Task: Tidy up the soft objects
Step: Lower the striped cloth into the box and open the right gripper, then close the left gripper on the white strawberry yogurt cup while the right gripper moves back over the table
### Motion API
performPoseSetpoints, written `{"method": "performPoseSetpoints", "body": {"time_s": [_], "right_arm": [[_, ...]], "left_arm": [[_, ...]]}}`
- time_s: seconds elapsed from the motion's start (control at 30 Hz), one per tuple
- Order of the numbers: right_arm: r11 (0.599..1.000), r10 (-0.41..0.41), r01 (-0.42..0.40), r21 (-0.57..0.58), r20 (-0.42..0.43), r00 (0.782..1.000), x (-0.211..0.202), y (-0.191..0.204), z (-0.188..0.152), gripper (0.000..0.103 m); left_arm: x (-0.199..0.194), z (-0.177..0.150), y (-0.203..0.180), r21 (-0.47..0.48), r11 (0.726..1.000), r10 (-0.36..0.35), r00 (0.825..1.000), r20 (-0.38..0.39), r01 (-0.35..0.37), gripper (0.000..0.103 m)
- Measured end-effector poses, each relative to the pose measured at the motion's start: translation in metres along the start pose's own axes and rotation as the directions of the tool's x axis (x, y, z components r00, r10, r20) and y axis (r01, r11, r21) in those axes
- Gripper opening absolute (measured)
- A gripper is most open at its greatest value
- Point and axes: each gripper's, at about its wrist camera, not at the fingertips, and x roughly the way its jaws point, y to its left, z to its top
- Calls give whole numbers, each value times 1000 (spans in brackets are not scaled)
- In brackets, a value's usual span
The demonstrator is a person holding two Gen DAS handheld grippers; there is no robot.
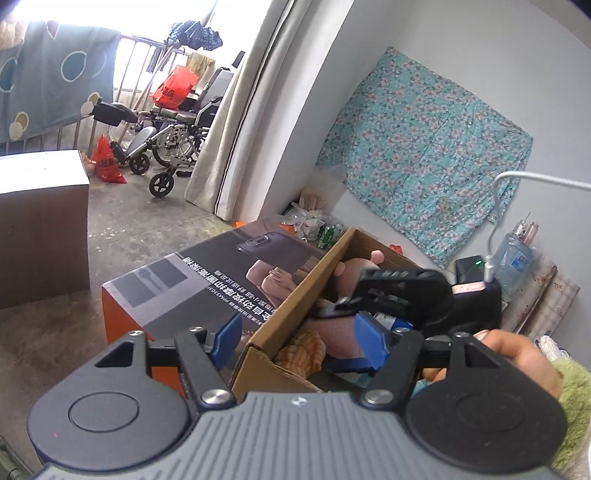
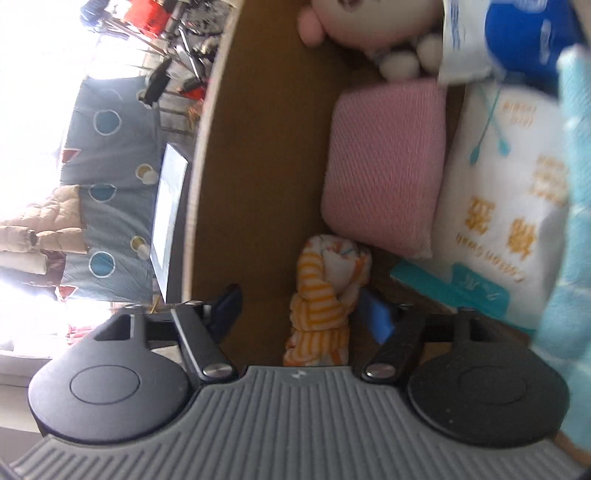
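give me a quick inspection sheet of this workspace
surface: concrete floor, bare beside the box
job's things: open cardboard box holds an orange-striped cloth, a pink knitted cushion, a pink plush toy, a cotton swab pack and a blue pack
clutter: bottles and packets by the wall
grippers: left hand-held gripper open over the box corner; right hand-held gripper open, striped cloth between the fingers, not pinched
cables: white cable running to the right hand-held gripper
surroundings: wheelchair, floral cloth on the wall, curtain
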Motion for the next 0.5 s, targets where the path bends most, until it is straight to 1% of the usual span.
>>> {"method": "performPoseSetpoints", "body": {"time_s": [0.07,0.13,0.23,0.3,0.37,0.4,0.47,0.5], "right_arm": [[1000,22,-22,-20,22,1000,-15,6,-3,75],[997,63,-62,-41,38,997,-38,11,-9,75],[987,130,-123,-99,69,989,-82,14,-22,75],[977,169,-154,-145,103,980,-125,10,-30,75],[968,187,-155,-197,156,970,-172,4,-38,76],[965,186,-141,-220,196,963,-197,-2,-43,77],[963,168,-94,-251,291,942,-251,-20,-51,79],[963,157,-67,-259,343,926,-277,-29,-57,80]], "left_arm": [[-3,0,-5,13,1000,-5,1000,4,5,73],[-7,-1,-14,30,999,-20,1000,6,20,75],[-12,-1,-32,63,996,-61,998,9,60,79],[-16,-3,-51,107,988,-110,994,8,109,84],[-21,-6,-75,164,970,-182,983,1,179,87],[-22,-9,-87,192,957,-219,976,-8,216,89],[-22,-15,-117,249,920,-301,953,-45,302,91],[-21,-19,-132,272,900,-336,939,-68,342,91]]}}
